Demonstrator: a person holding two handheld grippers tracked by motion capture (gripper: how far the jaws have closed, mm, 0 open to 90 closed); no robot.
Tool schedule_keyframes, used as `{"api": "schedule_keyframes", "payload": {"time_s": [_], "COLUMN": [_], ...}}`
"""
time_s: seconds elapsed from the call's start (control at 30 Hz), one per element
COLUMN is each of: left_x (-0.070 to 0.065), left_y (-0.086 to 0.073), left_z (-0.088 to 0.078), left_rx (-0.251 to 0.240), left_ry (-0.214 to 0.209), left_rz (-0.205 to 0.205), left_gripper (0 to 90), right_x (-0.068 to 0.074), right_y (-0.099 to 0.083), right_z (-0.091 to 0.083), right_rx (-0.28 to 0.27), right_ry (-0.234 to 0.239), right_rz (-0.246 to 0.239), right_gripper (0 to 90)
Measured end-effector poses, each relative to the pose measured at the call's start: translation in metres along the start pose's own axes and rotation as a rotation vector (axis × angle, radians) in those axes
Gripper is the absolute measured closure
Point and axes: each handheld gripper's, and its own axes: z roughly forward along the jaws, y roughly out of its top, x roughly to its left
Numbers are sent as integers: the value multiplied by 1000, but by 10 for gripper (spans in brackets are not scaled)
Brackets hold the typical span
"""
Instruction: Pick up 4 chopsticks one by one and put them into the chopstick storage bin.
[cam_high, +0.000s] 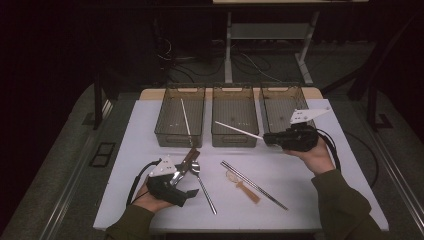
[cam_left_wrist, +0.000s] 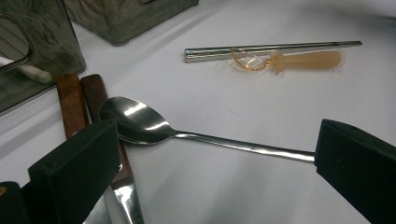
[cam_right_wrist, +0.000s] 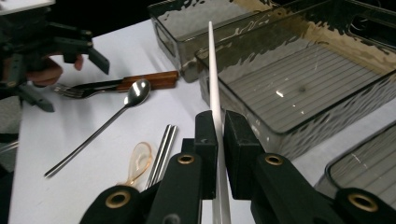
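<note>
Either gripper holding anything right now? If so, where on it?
Right gripper is shut on a white chopstick, pinched near one end, the rest jutting over the middle bin. Left gripper is open, straddling the spoon, holding nothing.

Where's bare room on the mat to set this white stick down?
Free patches: the mat right of the metal chopsticks, and the left strip beside the left bin. Crowded: the middle, from the spoon at the left hand-held gripper to the chopsticks.

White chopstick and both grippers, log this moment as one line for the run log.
right gripper: shut on white chopstick, above middle bin | left gripper: open, straddling spoon
</note>
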Motion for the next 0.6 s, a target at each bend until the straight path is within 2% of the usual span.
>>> {"api": "schedule_keyframes", "payload": {"time_s": [0.6], "left_x": [0], "left_y": [0], "left_z": [0], "left_rx": [-1], "left_ry": [-2], "left_rz": [-5], "left_gripper": [0], "right_x": [-3], "right_y": [44], "right_z": [41], "right_rx": [19], "right_ry": [-58], "right_rz": [27], "right_gripper": [841]}}
